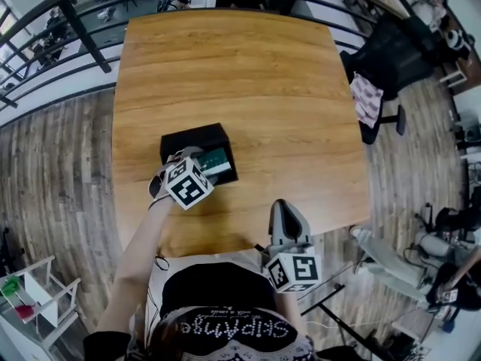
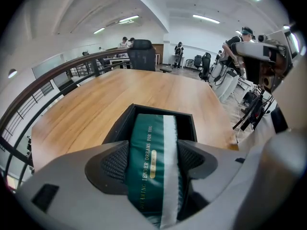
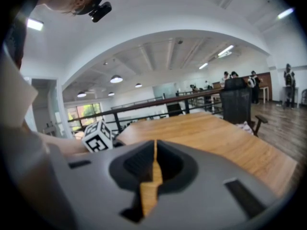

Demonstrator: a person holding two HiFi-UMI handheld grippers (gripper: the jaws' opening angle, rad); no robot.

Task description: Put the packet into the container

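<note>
Left gripper (image 2: 153,159): clamped on green packet (image 2: 149,143); black container (image 2: 116,124) just ahead.
Handling: judged soft, light; mid-body hold suited.
Right gripper (image 3: 154,163): closed, empty.

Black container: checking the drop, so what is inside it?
The green packet, clamped by the left gripper, reaches far end first into the black container. The packet covers its bottom, so anything beneath is hidden.

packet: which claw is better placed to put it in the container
Left. The left claw grips the green packet over the black container; the right claw is shut and empty.
</note>
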